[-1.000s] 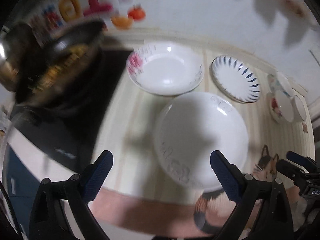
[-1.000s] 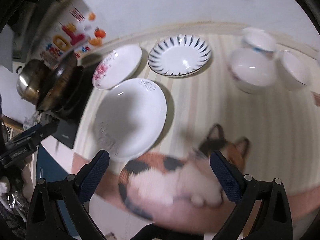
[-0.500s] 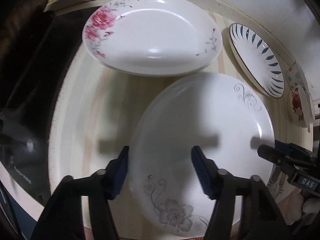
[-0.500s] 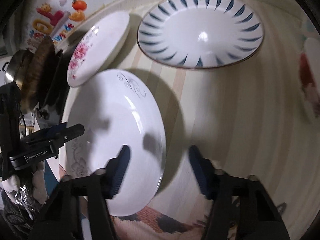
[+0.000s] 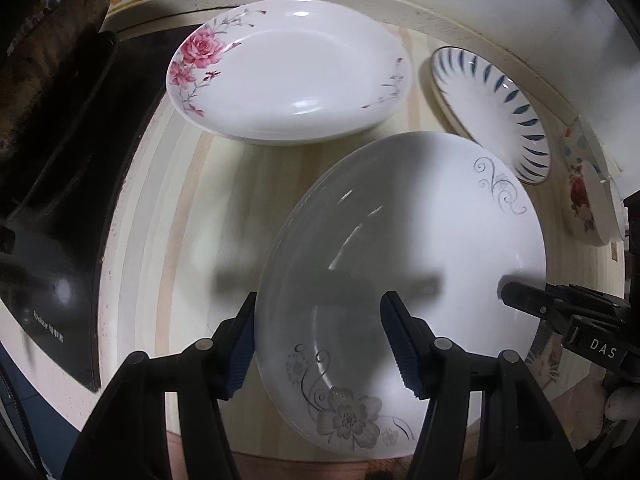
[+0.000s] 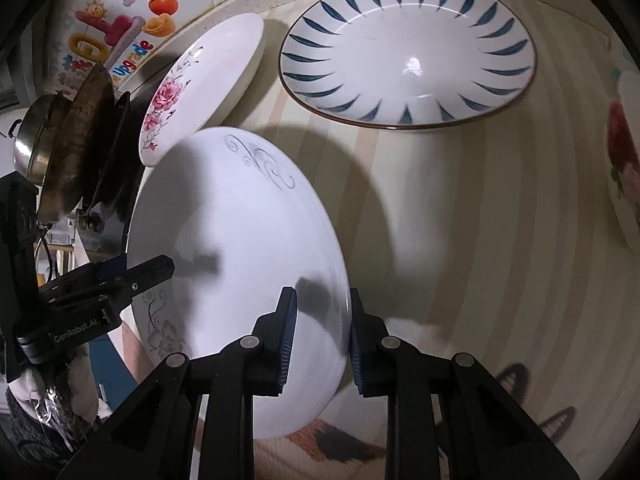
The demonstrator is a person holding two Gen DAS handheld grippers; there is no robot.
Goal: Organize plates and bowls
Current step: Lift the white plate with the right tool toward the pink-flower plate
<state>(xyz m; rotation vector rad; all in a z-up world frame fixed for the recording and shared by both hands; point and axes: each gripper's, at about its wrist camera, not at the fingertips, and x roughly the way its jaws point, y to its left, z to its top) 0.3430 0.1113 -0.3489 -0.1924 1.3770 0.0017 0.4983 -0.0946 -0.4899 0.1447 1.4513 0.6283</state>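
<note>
A large white plate with grey flower print (image 5: 404, 240) lies on the striped counter; it also shows in the right wrist view (image 6: 236, 248). My left gripper (image 5: 320, 344) straddles the plate's left rim, jaws still apart. My right gripper (image 6: 322, 336) straddles its right rim, jaws nearly closed on it. A pink-rose plate (image 5: 288, 68) and a blue-striped plate (image 5: 492, 108) lie behind; they also show in the right wrist view, the rose plate (image 6: 200, 84) and the striped plate (image 6: 408, 52).
A black induction hob (image 5: 60, 184) with a pan (image 6: 76, 140) stands at the left. Flowered bowls (image 5: 588, 196) stand at the right; one also shows in the right wrist view (image 6: 624, 160). A cat-print mat (image 6: 320, 440) lies at the counter's front edge.
Both grippers came down to the grey-flower plate and narrowed around its opposite rims. The right jaws have closed further than half a second ago.
</note>
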